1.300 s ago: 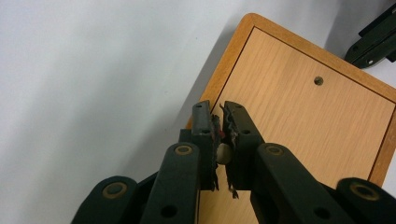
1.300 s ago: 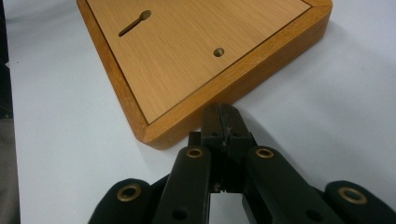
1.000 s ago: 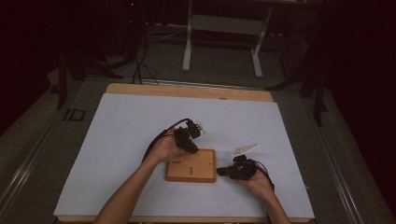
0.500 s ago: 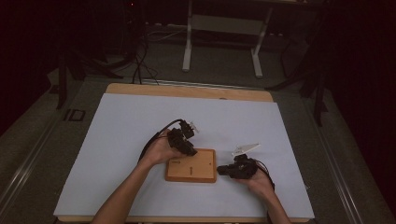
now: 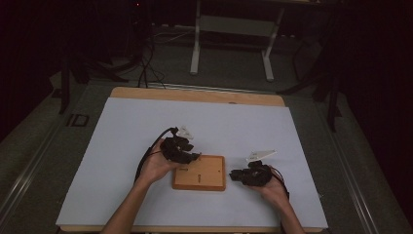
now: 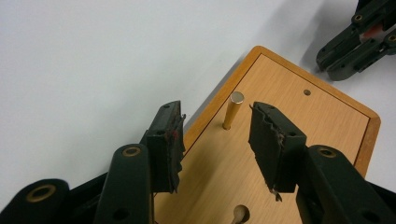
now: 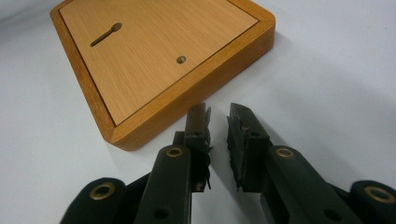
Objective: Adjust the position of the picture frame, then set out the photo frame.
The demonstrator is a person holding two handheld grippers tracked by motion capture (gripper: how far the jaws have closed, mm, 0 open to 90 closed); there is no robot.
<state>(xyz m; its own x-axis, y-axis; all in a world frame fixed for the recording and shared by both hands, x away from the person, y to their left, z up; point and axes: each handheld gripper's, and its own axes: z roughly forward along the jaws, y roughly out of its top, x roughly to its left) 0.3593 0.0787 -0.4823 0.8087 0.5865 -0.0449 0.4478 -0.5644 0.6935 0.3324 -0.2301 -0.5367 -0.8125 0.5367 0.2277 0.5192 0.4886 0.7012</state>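
The table (image 5: 122, 126), covered w/ a white sheet, was the biggest thing in the high view; near its front-centre lay a wooden board (image 5: 199, 173), flat, w/ a darker raised rim. The board looked rigid & fairly dense, prob. heavy enough to stay put under light contact but too wide for either gripper to span, so only an edge grip would work on it.

The left gripper (image 6: 217, 140) hovered over the board's left edge, jaws spread wide & empty, straddling a small peg (image 6: 232, 110) w/o touching it. The right gripper (image 7: 218, 140) sat just beside the board's right edge, on the sheet, jaws nearly closed w/ a thin gap, nothing btwn them.

The peg stood upright in the board, brass-coloured shaft w/ a flat pale top. Judged: stiff, light, smooth, likely slippery on the rubber pads (image 6: 275, 144). Best hold would be mid-shaft, pads square to it, pulling straight along its axis so it doesn't bind. It could tip or skid if pinched near the top.

Smallest: a keyhole-shaped slot (image 7: 106, 34) & a small round hole (image 7: 181, 59) in the board's face, both empty as far as could be told.
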